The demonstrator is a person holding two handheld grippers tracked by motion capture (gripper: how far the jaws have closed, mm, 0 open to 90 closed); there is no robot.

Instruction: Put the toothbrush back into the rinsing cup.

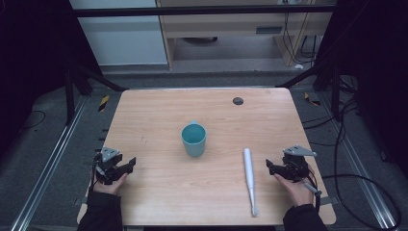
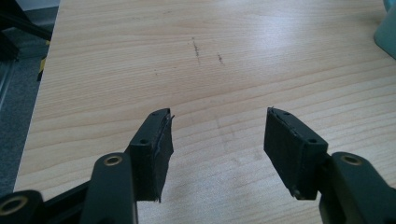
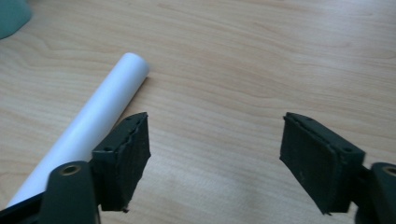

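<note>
A teal cup [image 1: 194, 139] stands upright near the middle of the wooden table [image 1: 159, 113]. A long white rod-shaped tool [image 1: 249, 178] lies on the table to the cup's right, its thin end toward the front edge. My left gripper [image 1: 126, 165] rests at the table's left front, open, with bare wood between its jaws [image 2: 217, 135]. My right gripper [image 1: 270, 166] sits just right of the white tool, open and empty [image 3: 215, 144]. In the right gripper view the white tool [image 3: 100, 114] lies beside the left jaw, outside the gap. The cup's edge [image 2: 387, 28] shows at the far right of the left gripper view.
A small dark round disc [image 1: 237, 100] lies near the table's back edge. Cables trail on the floor to the right [image 1: 356, 183]. Metal rails [image 1: 53, 159] run along both sides of the table. A corner of the cup [image 3: 11, 16] shows at the right gripper view's upper left.
</note>
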